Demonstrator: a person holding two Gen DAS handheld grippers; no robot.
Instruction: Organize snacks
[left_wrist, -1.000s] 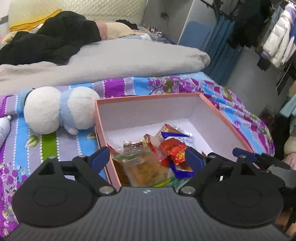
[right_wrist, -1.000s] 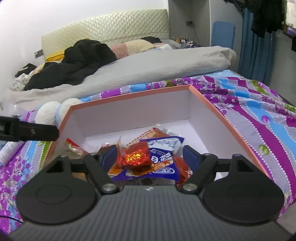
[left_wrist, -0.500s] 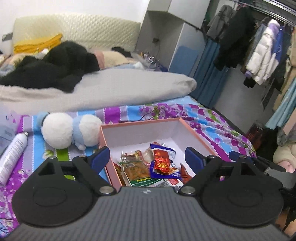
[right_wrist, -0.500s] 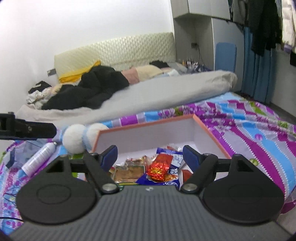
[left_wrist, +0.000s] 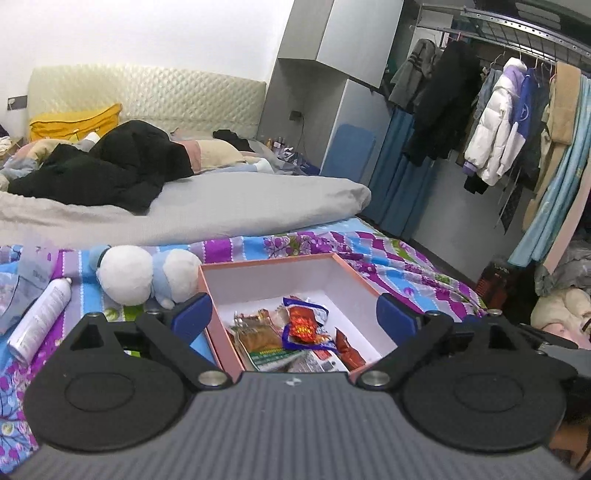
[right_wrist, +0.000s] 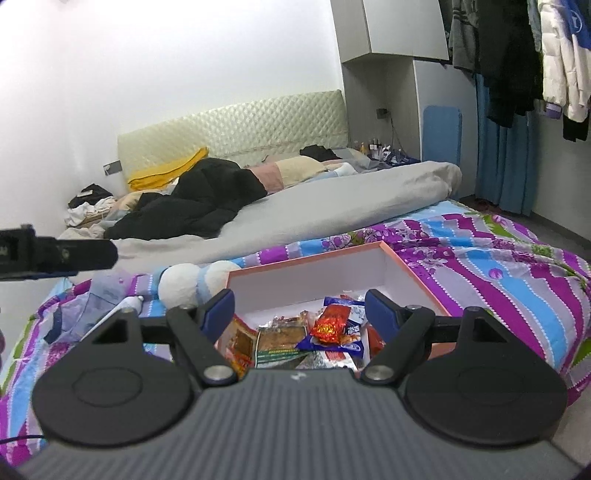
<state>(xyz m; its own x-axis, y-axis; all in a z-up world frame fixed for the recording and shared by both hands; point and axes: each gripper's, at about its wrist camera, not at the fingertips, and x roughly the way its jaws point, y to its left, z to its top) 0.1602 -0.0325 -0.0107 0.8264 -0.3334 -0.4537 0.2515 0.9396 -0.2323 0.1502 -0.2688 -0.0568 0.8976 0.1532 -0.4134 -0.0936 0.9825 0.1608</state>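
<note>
Both claws empty and wide: left claw (left_wrist: 293, 319) jaws just opening further, right claw (right_wrist: 300, 309) likewise gaping. Snacks (left_wrist: 295, 339) sit piled in pink box (left_wrist: 354, 269) on bed, plush toy (left_wrist: 144, 275) at its 9 o'clock. Packing looks finished; next probably retreat or tidy.

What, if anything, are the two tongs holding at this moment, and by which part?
Nothing is held. The left tongs and right tongs both stand open and empty above the box, where the snacks lie.
</note>
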